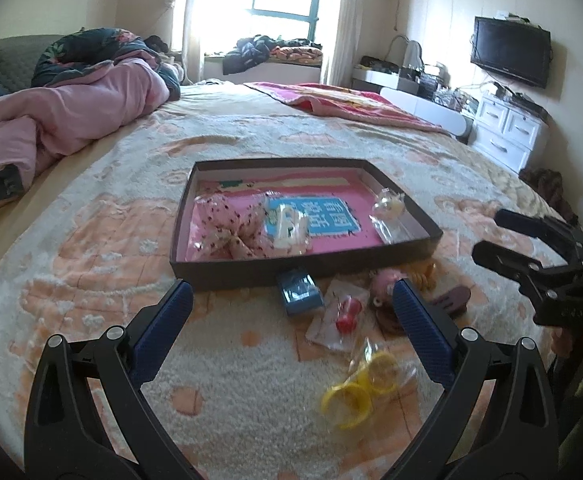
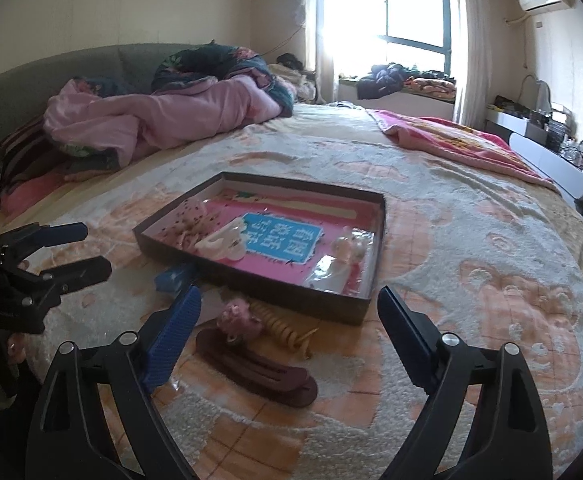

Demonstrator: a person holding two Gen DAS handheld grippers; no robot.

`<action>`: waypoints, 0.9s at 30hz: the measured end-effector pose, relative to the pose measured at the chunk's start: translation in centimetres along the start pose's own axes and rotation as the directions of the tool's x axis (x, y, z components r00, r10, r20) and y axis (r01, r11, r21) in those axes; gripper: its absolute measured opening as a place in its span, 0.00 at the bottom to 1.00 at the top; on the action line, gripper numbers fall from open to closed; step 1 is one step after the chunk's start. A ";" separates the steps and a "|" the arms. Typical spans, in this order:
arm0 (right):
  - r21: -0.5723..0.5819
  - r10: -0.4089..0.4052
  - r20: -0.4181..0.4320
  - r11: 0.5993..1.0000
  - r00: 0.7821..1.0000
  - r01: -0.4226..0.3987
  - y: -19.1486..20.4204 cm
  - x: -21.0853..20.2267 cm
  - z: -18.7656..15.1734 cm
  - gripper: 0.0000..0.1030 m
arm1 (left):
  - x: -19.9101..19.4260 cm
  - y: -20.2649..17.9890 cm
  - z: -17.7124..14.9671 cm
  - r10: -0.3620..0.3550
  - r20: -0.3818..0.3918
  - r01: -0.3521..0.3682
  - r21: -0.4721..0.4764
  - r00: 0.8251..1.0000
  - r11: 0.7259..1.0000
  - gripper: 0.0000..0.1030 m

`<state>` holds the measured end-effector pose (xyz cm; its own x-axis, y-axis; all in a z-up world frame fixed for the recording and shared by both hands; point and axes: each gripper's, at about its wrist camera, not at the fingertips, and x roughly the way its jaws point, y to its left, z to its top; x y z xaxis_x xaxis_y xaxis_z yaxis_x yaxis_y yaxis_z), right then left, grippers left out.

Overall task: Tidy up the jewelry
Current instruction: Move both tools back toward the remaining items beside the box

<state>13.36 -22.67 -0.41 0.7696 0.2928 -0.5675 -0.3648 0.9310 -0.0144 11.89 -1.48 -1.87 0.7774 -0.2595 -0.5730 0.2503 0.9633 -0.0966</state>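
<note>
A shallow dark box with a pink floor lies on the bed and holds a polka-dot bow, a white piece and a bagged trinket. In front of it lie a blue item, a bagged red piece, bagged yellow bangles, a pink hair tie, a yellow coil tie and a dark brown hair clip. My left gripper is open above the blue item. My right gripper is open over the hair clip and ties; it also shows in the left view.
The box sits mid-bed on a peach and white blanket. A pink duvet is heaped at the far left, a red blanket at the far right. White drawers and a TV stand by the right wall.
</note>
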 end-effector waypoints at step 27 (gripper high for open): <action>-0.133 0.051 -0.128 0.989 0.991 -0.068 2.8 4.8 -1.9 0.70 | 1.3 -1.7 -3.9 -0.116 -0.091 0.122 0.067 0.989 0.990 0.87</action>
<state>15.03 -19.04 -4.71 0.6769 0.3095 -0.6678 -0.4828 0.8715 -0.0855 10.20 -3.19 -5.58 0.6876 -0.3623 -0.6292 0.3817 0.9176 -0.1111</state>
